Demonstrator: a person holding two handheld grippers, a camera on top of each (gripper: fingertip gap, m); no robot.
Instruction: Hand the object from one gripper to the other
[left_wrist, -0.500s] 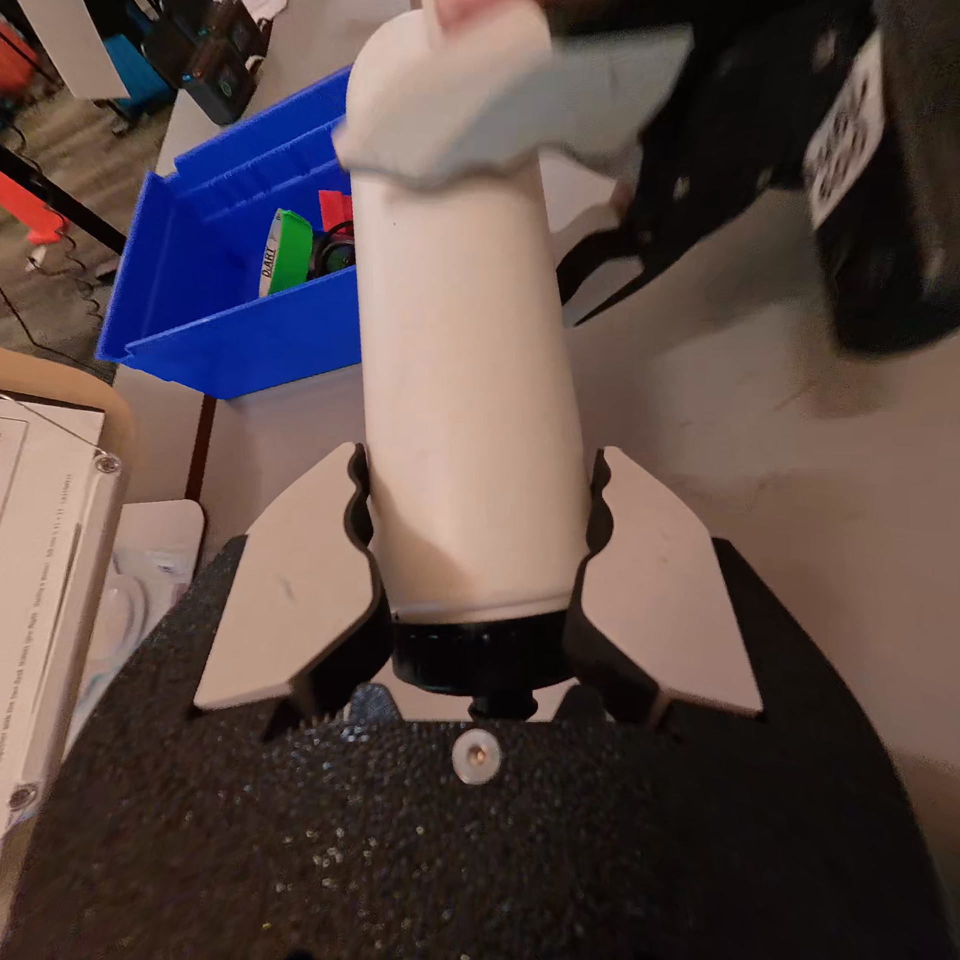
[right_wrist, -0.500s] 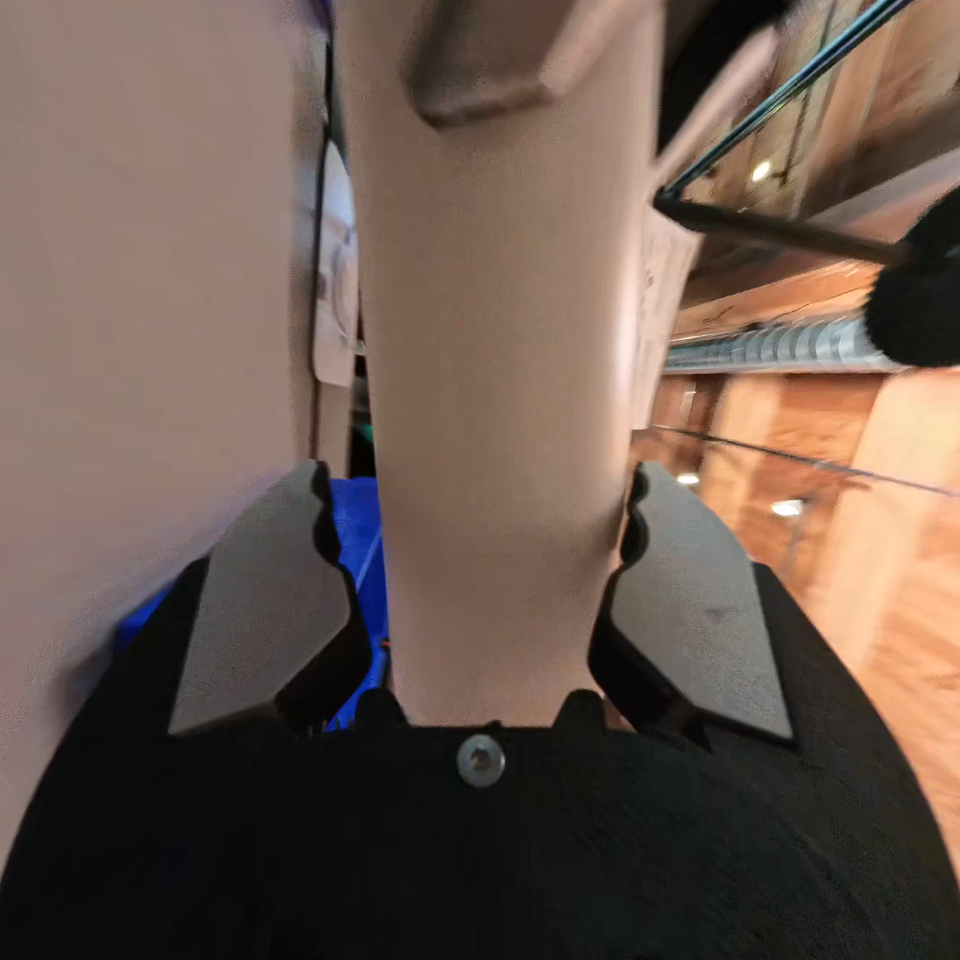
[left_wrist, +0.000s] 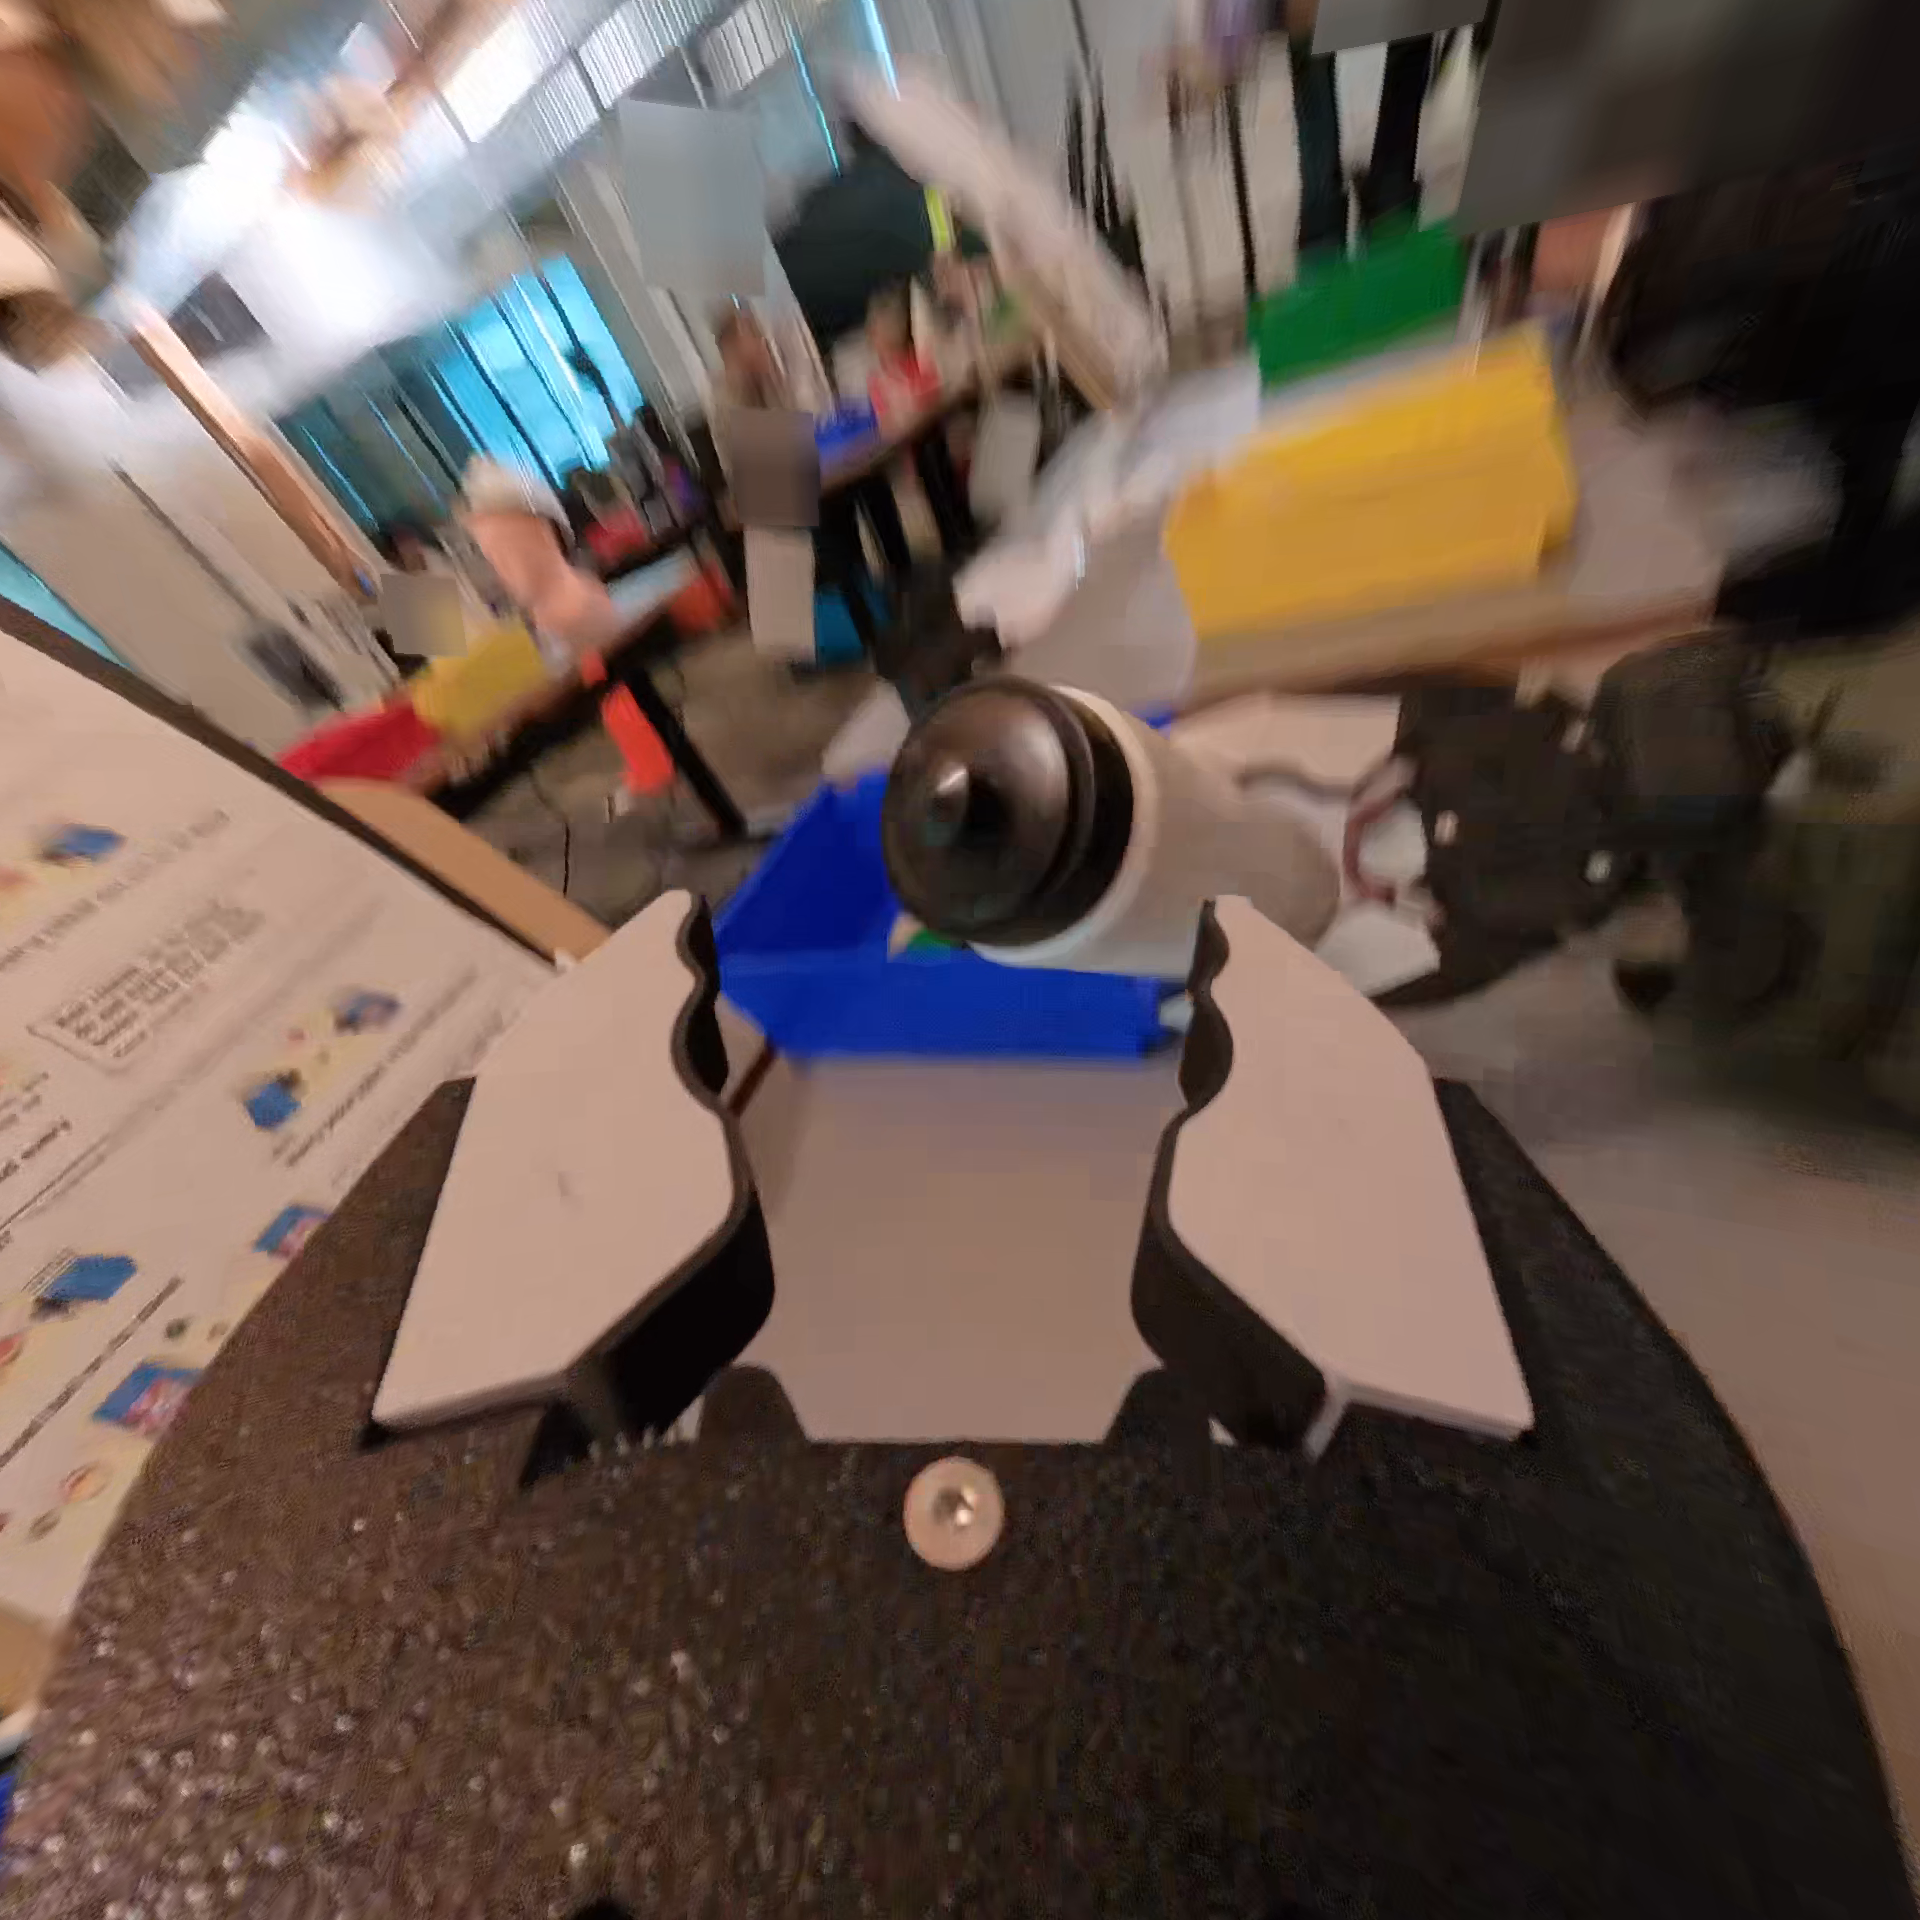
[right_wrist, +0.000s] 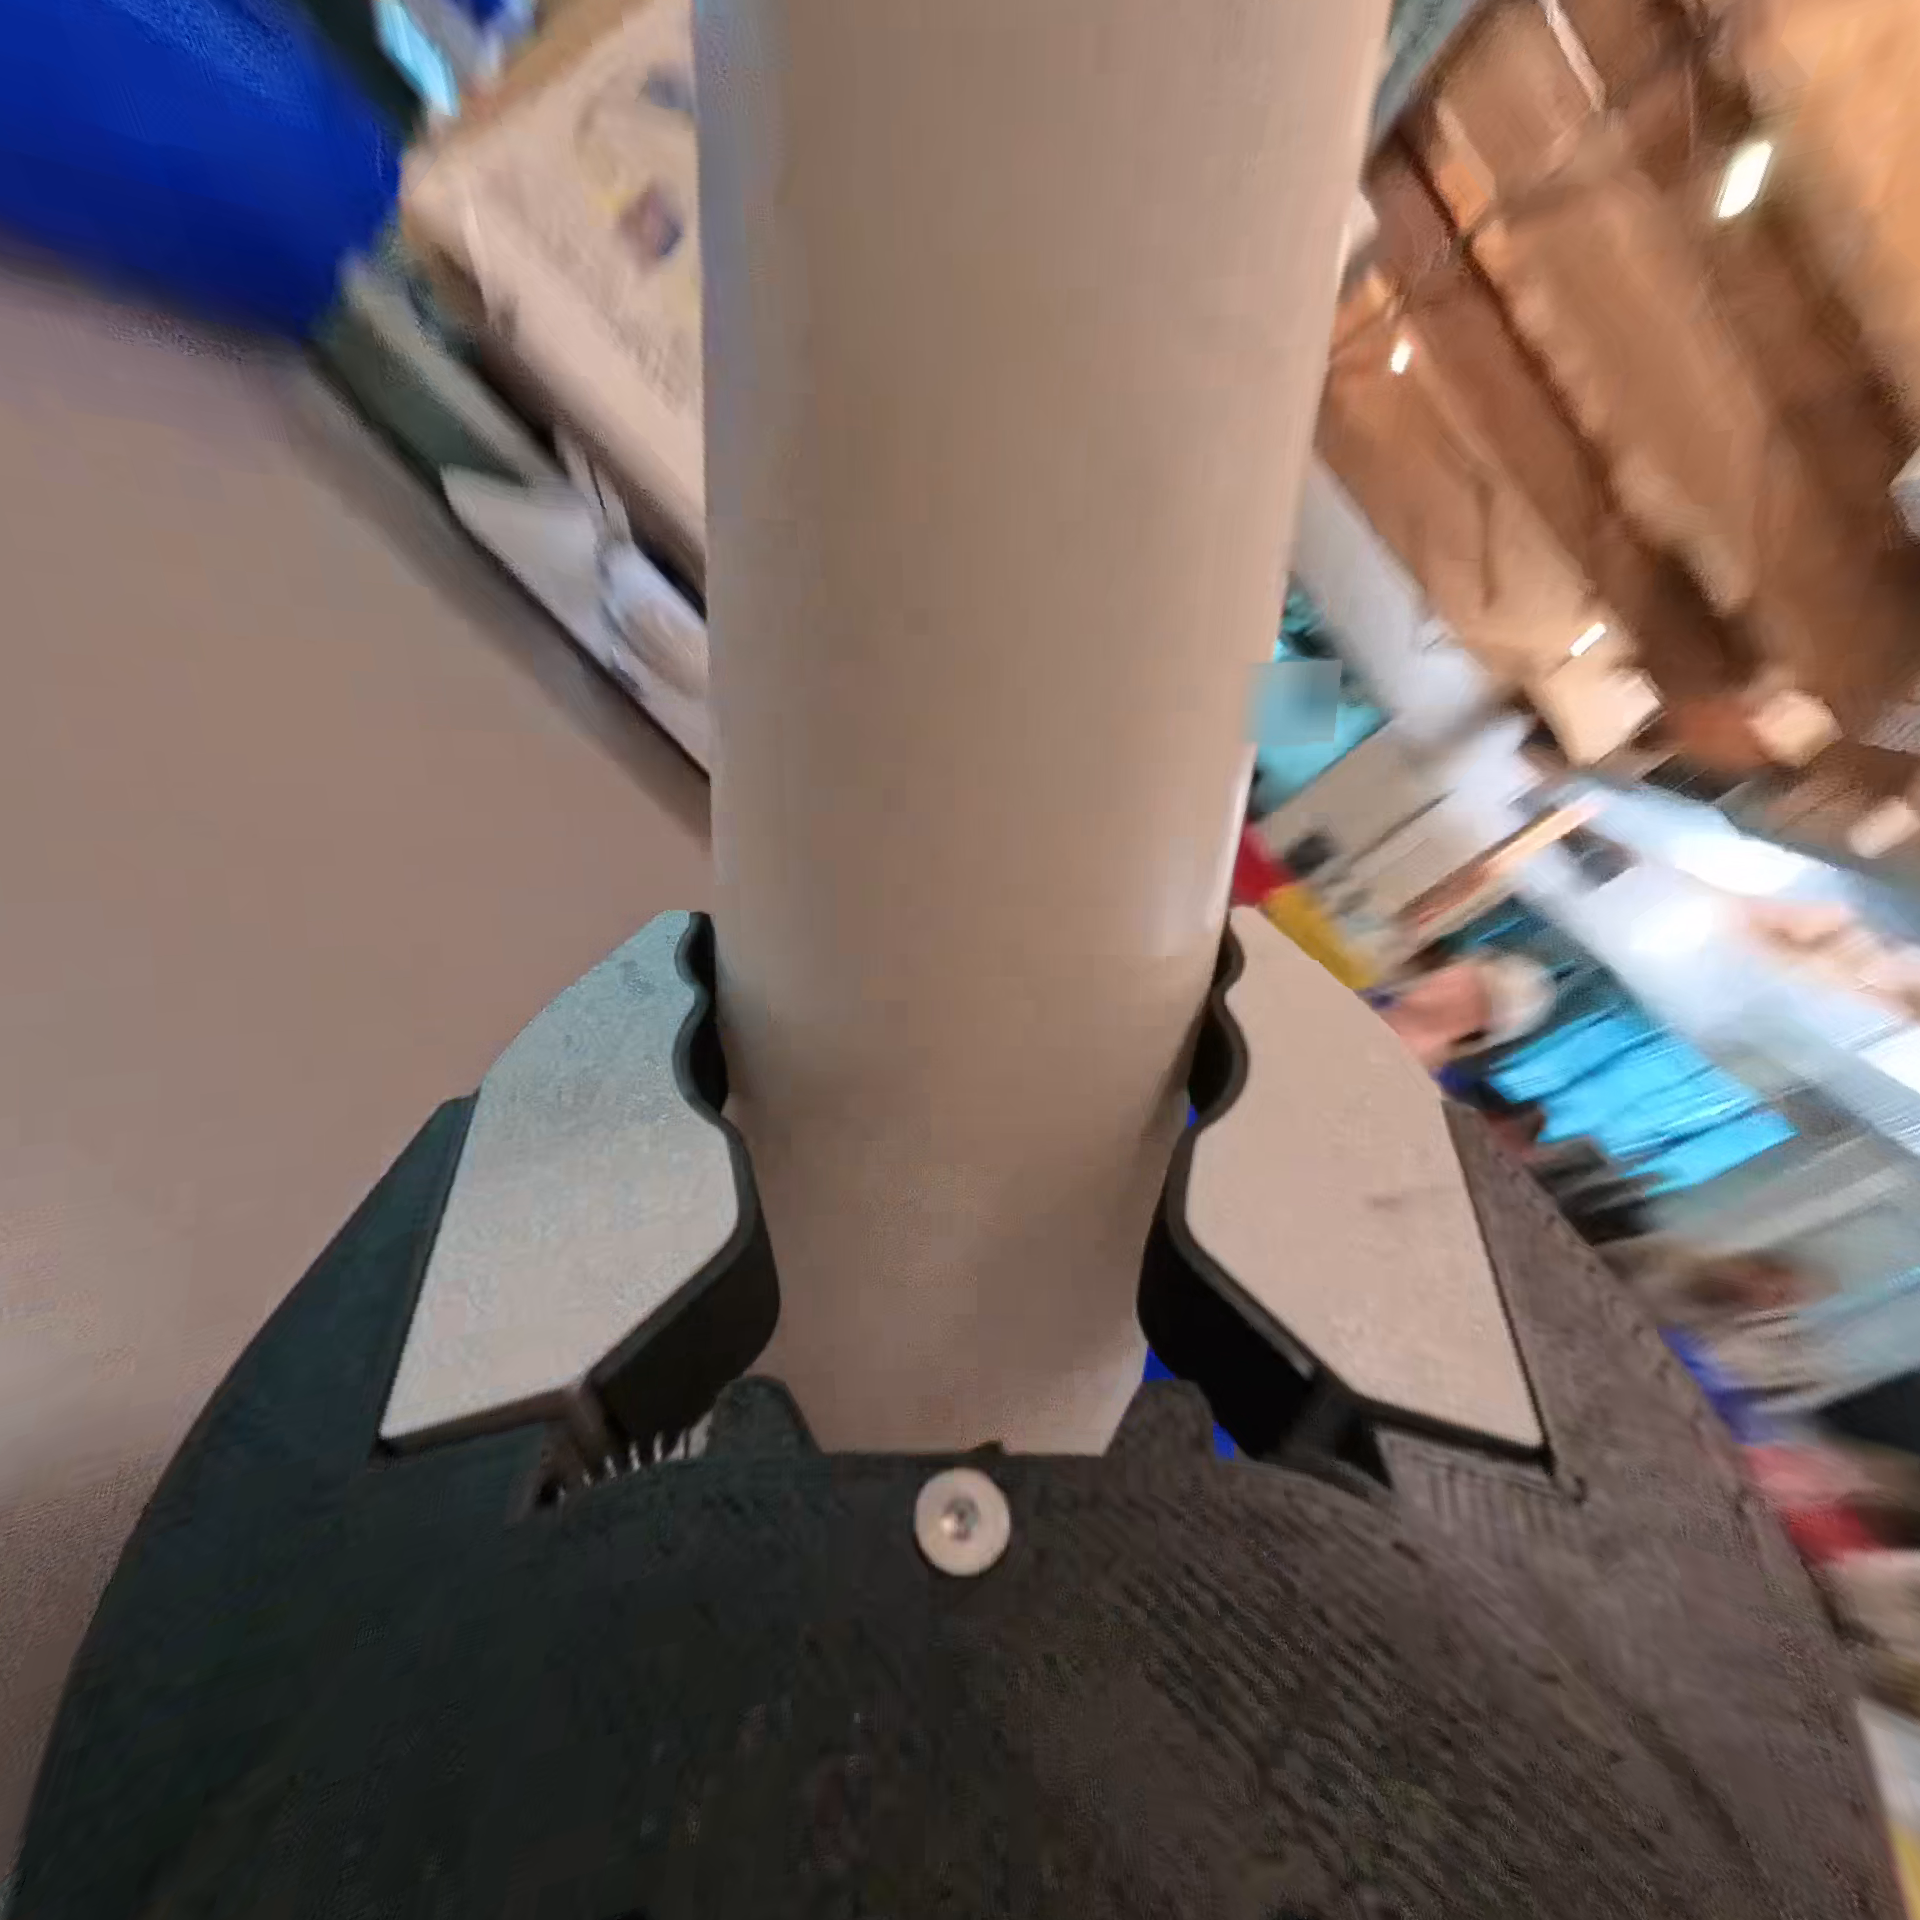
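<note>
Half a second ago the white bottle (left_wrist: 1122, 831) sat clamped between the left gripper's fingers with its black cap down in the throat; now the left gripper (left_wrist: 951, 1029) has let go and drawn back, its fingers spread apart with only bare counter (left_wrist: 935, 1226) showing between them. The bottle now hangs in the air just beyond and slightly right of those open fingertips, above the near wall of the blue bin (left_wrist: 935, 1008), its black cap (left_wrist: 987, 821) turned almost straight toward the left camera. Its long axis therefore runs away from the left gripper, cap end nearest, body receding up and to the right toward the right gripper (left_wrist: 1475, 831), which shows there as a dark, blurred shape. In the right wrist view the right gripper (right_wrist: 966, 1091) is clamped on the bottle's pale body (right_wrist: 997, 623), both pads pressed against its sides, and the bottle stands straight out along the fingers and runs past the top of the frame. The handover looks complete, with the right gripper as sole holder. Both views are smeared by motion, so finer detail of the background is not readable.
</note>
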